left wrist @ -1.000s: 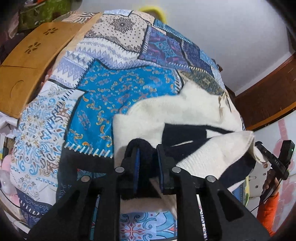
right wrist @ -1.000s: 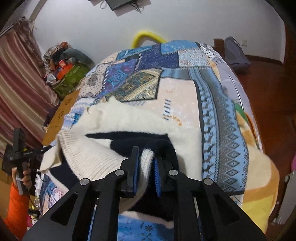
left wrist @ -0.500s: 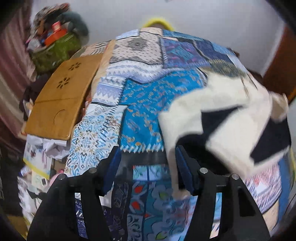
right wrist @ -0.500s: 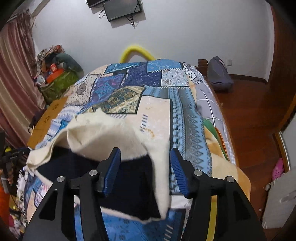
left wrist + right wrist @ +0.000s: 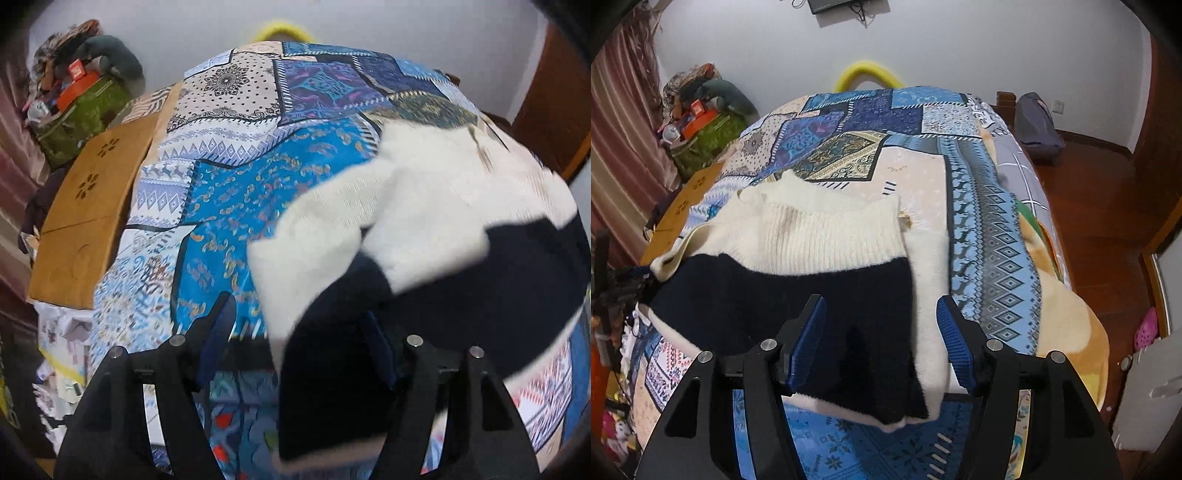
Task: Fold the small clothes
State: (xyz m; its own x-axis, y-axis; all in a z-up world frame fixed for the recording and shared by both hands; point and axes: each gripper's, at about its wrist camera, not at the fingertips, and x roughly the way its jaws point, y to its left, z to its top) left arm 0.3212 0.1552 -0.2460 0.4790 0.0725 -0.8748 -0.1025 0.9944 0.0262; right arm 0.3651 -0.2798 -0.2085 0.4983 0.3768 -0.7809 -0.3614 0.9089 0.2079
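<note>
Now we see the sweater lying folded on the bedspread, its near edge between both spread pairs of jaws. Left gripper and right gripper are opening, pads off the knit.

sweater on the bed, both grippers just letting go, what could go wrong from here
1. The cream and navy sweater lies with its near end past the edge of the patchwork bedspread, so it may slide off.
2. The right gripper and left gripper are opening with knit between the jaws; a pad could snag it on pulling away and undo the fold.
3. The left edge looks bunched, so the fold may set crooked.
</note>
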